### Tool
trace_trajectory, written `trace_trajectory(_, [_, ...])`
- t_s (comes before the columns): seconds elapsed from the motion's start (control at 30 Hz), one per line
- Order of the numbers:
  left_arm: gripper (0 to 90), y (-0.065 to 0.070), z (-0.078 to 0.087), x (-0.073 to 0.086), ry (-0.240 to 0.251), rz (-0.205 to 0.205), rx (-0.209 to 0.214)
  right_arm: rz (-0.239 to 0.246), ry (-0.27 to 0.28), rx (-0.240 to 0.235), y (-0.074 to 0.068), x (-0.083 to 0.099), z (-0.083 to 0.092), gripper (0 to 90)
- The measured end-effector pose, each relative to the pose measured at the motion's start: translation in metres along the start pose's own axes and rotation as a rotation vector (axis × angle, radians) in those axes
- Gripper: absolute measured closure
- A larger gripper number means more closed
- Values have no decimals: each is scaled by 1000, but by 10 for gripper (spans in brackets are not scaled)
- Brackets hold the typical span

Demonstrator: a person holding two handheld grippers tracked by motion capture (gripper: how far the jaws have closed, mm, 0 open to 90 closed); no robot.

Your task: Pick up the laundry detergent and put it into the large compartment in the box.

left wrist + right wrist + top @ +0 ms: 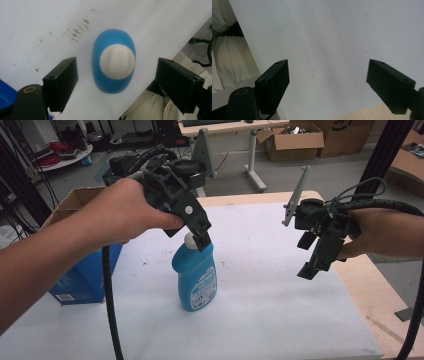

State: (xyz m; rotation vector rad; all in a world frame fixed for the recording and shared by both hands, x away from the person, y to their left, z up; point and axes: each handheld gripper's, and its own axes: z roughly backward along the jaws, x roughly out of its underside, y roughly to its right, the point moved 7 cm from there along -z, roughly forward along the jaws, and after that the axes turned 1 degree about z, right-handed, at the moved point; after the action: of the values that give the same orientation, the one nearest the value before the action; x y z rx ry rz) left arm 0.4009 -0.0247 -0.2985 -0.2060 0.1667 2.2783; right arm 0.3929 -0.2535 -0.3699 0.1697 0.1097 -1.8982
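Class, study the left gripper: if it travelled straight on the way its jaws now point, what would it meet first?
Probably the white cap of the blue bottle. The left gripper points down at it with jaws open on either side, the cap centred between them; the remaining gap is unclear.

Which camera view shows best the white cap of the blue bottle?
The left gripper view: it looks straight down on the white cap, whole and centred between the open jaws of the left gripper. In the high view the cap is small and partly behind that gripper's jaws. The right gripper view faces bare table.
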Motion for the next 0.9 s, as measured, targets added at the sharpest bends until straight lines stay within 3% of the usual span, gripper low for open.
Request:
trace_trajectory(0.2, [186,2,-8,0,-6,-23,11,-5,3,-3,0,1,0,186])
trace_trajectory(0.4, [186,1,-27,2,-31,-26,13,-7,1,-3,4,2,-2,187])
trace_trajectory(0.9, [186,-1,-42,0,-40,-33,3,-8,-6,-15,7,2,-6,187])
